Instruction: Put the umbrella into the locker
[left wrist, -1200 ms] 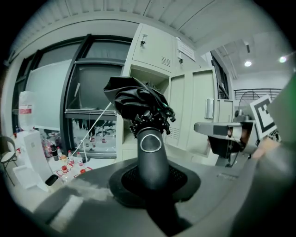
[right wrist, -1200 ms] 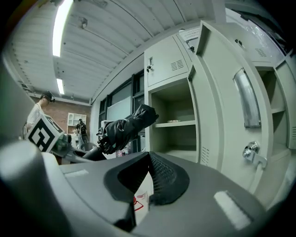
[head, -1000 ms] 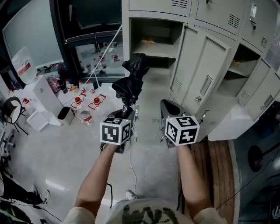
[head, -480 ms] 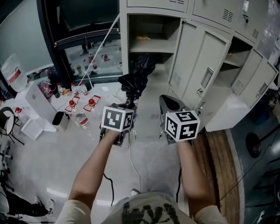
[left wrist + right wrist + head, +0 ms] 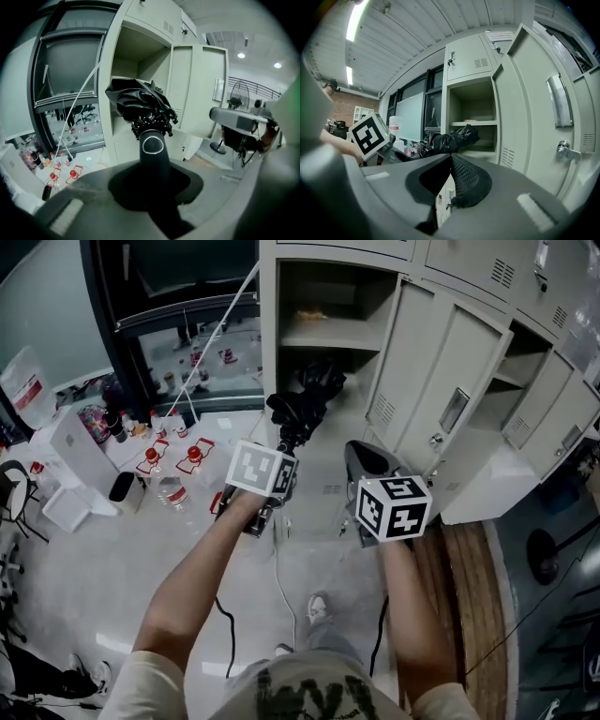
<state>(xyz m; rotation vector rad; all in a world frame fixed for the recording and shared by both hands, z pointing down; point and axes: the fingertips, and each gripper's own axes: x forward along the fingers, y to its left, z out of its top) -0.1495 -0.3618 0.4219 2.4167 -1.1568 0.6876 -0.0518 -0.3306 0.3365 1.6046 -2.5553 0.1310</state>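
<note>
A black folded umbrella (image 5: 302, 403) sticks out from my left gripper (image 5: 282, 446), which is shut on its handle (image 5: 155, 157). The bundled canopy (image 5: 139, 101) points at the open lower compartment of the grey locker (image 5: 319, 338), its tip at the shelf's front edge. In the right gripper view the umbrella (image 5: 451, 138) lies across the locker opening (image 5: 471, 112). My right gripper (image 5: 362, 467) hangs to the right of the umbrella, in front of the open locker door (image 5: 419, 381). Its jaws stand shut with nothing between them.
More locker doors (image 5: 548, 427) stand open to the right. Bottles with red caps (image 5: 173, 457) and white boxes (image 5: 73, 451) sit on the floor at left. A white cable (image 5: 223, 320) slants past a dark glass wall. A wooden strip (image 5: 469, 615) runs along the floor at right.
My left gripper has carried the umbrella forward and a little down, so its tip has gone from short of the locker to the compartment's opening. The right gripper has hardly moved.
</note>
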